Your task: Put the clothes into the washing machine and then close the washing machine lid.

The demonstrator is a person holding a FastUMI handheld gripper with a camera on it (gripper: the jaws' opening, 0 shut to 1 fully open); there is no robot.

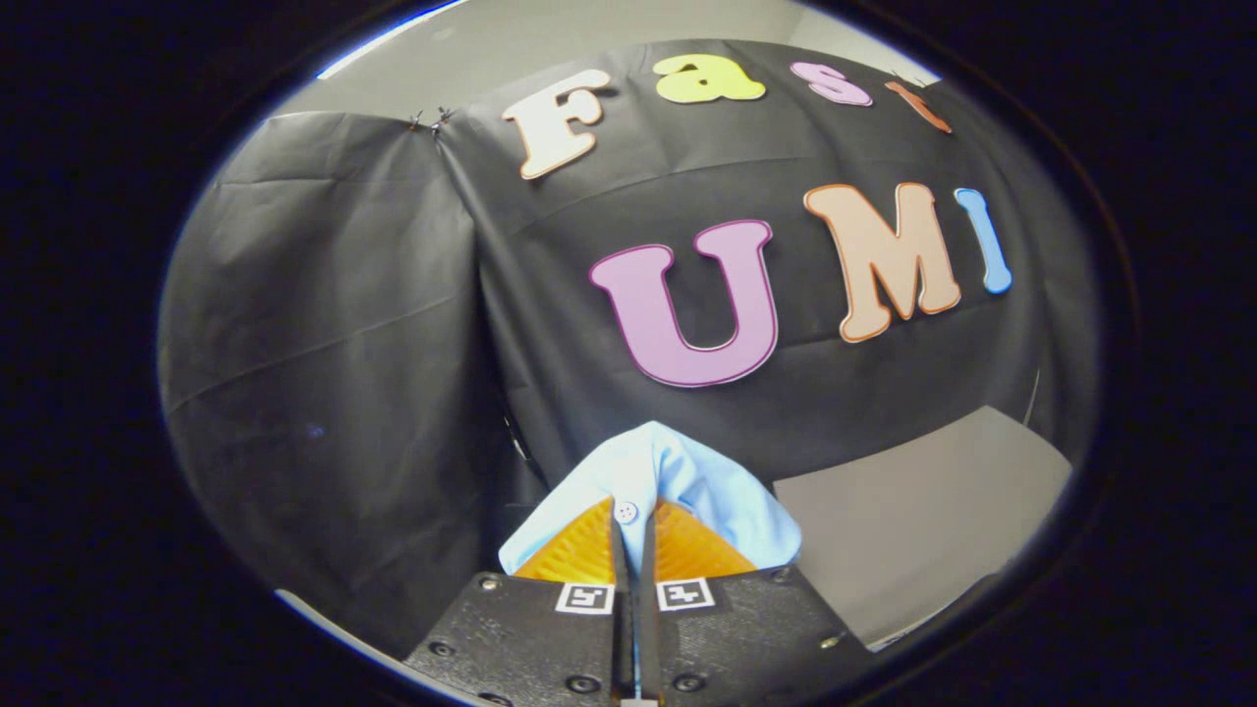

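A light blue garment [678, 481] with a small white button is pinched between my two fingers, its cloth bunching up over and ahead of the fingertips. My gripper [635, 520] is shut on this cloth, the fingers pressed nearly together with only the fabric between them. The garment hangs lifted in the air in front of the booth's black wall.
The black cloth wall [344, 324] stands close ahead and to the left. A grey flat surface [913, 511] lies low to the right of the fingers. A pale wall strip [511, 39] shows above the cloth.
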